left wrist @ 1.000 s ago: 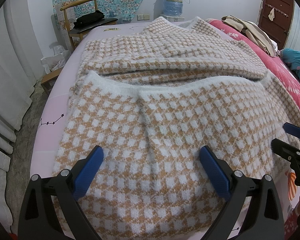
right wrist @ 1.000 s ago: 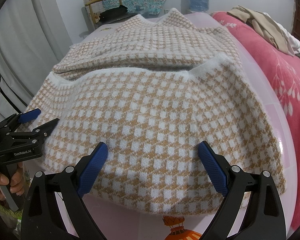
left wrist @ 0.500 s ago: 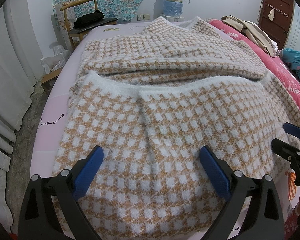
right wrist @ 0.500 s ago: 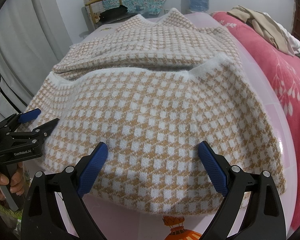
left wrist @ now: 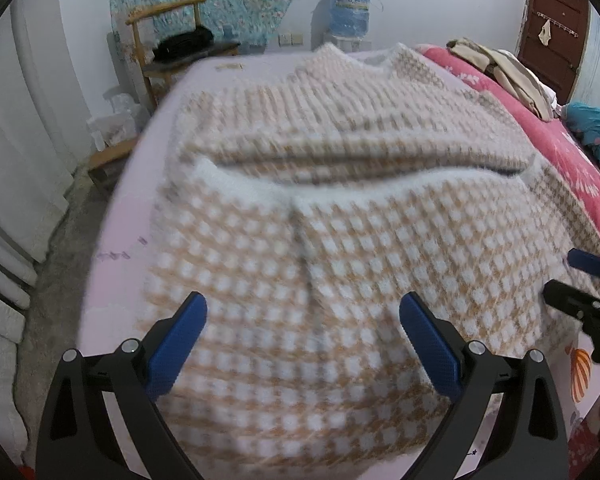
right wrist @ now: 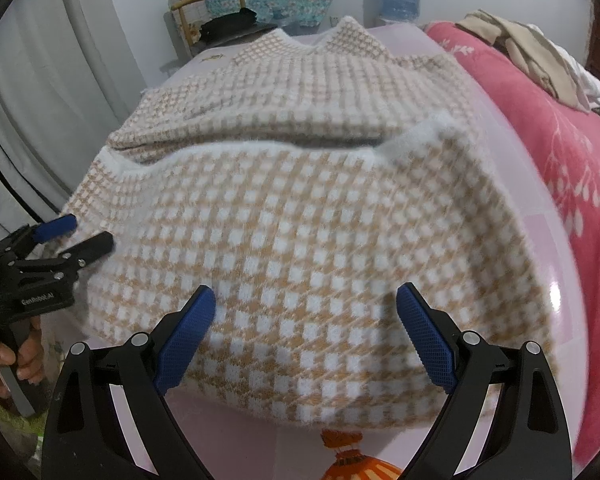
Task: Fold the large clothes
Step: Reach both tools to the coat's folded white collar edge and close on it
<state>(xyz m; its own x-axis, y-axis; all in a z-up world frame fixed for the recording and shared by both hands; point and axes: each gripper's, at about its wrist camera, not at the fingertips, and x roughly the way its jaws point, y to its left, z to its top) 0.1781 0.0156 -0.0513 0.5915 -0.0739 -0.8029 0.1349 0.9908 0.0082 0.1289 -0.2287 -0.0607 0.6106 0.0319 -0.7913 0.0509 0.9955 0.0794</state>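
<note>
A tan-and-white checked knit sweater (left wrist: 340, 240) (right wrist: 300, 220) lies spread on the pink bed sheet (left wrist: 116, 280). Its near part is folded back over the body, and a fuzzy white hem edge (right wrist: 260, 148) runs across the middle. My left gripper (left wrist: 303, 308) hovers open over the near left part of the sweater with nothing between its blue pads. My right gripper (right wrist: 306, 300) is open above the near right part, also holding nothing. Each gripper shows at the edge of the other's view: the right gripper (left wrist: 580, 276) and the left gripper (right wrist: 80, 236), with a hand on its grip.
A pink floral blanket (right wrist: 560, 140) with beige clothes (left wrist: 500, 68) lies along the bed's right side. A wooden chair (left wrist: 168, 40) with a black bag, a water bottle (left wrist: 350, 8) and a brown door (left wrist: 556, 32) stand at the far wall. White curtains (left wrist: 16, 200) hang on the left.
The left view is now blurred and the sweater looks slightly smaller and lower, so the left gripper has drawn back a little. The right gripper has barely shifted. Both stay open.
</note>
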